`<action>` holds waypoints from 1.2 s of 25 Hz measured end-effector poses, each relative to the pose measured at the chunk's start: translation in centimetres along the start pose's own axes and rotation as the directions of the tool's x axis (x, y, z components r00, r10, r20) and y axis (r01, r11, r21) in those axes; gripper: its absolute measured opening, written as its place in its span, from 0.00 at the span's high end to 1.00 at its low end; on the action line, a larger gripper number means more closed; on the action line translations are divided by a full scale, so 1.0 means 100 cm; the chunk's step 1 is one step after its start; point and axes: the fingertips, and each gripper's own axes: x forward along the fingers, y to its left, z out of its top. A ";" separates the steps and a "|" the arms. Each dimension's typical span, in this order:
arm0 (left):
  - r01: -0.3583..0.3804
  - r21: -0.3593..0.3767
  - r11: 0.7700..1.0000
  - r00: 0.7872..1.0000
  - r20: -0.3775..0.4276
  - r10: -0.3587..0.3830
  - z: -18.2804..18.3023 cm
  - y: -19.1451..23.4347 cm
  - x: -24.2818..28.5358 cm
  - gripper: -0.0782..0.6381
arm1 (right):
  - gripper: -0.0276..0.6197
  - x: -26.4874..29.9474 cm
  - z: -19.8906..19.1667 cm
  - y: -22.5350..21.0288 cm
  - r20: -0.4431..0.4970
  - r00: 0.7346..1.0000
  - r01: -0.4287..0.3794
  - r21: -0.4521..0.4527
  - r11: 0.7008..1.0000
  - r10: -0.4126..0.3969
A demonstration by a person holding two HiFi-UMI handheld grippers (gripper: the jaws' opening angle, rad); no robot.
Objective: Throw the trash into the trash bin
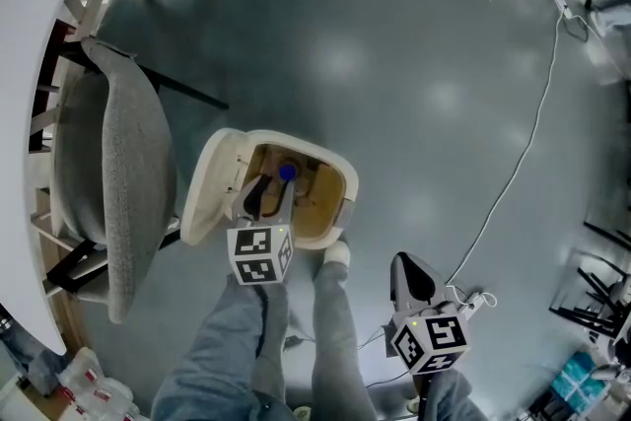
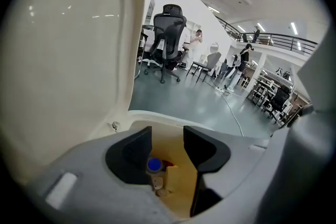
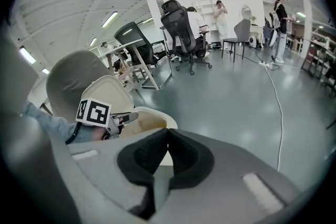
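The cream trash bin stands on the grey floor with its lid swung up to the left. Inside lies a blue-capped bottle among other scraps. My left gripper reaches over the bin's mouth. In the left gripper view its jaws stand apart with nothing between them, and the blue-capped bottle sits below them inside the bin, beside the raised lid. My right gripper hangs to the right of the bin, shut and empty. The right gripper view shows the bin to the left.
A grey padded chair stands just left of the bin, beside a white table edge. The person's legs are below, one white shoe against the bin's front. A white cable crosses the floor at right.
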 end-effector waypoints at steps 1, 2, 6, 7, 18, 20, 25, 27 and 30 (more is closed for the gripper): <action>0.001 0.001 1.000 1.000 0.000 -0.001 0.000 0.000 -0.001 0.61 | 0.95 0.000 0.000 0.000 0.002 1.000 0.001 0.002 1.000 -0.001; 0.001 0.001 1.000 1.000 0.000 -0.001 0.000 0.000 -0.002 0.61 | 0.95 -0.001 0.000 0.001 0.005 1.000 0.001 0.004 1.000 -0.001; 0.000 -0.001 1.000 1.000 0.004 0.000 -0.001 0.001 -0.006 0.61 | 0.95 -0.002 -0.001 0.002 0.016 1.000 0.004 0.014 1.000 -0.004; 0.000 0.000 1.000 1.000 0.006 0.000 0.000 0.002 -0.008 0.60 | 0.95 -0.001 -0.001 0.002 0.019 1.000 0.004 0.017 1.000 -0.004; 0.072 0.046 0.996 0.995 0.059 -0.075 0.047 -0.026 -0.072 0.60 | 0.95 -0.011 0.020 0.004 0.091 0.996 0.005 0.123 0.992 -0.016; 0.090 0.030 0.995 0.992 0.081 -0.093 0.064 -0.033 -0.090 0.60 | 0.95 -0.021 0.034 0.007 0.115 0.993 0.002 0.140 0.990 -0.018; 0.177 -0.002 0.984 0.976 0.133 -0.175 0.110 -0.067 -0.151 0.60 | 0.95 -0.064 0.067 0.020 0.149 0.989 -0.013 0.151 0.988 -0.010; 0.210 0.025 0.977 0.968 0.135 -0.211 0.125 -0.079 -0.179 0.60 | 0.95 -0.084 0.078 0.029 0.168 0.986 -0.027 0.144 0.989 0.003; 0.267 0.048 0.962 0.953 0.138 -0.271 0.155 -0.101 -0.211 0.60 | 0.95 -0.111 0.106 0.037 0.208 0.978 -0.053 0.109 0.993 0.030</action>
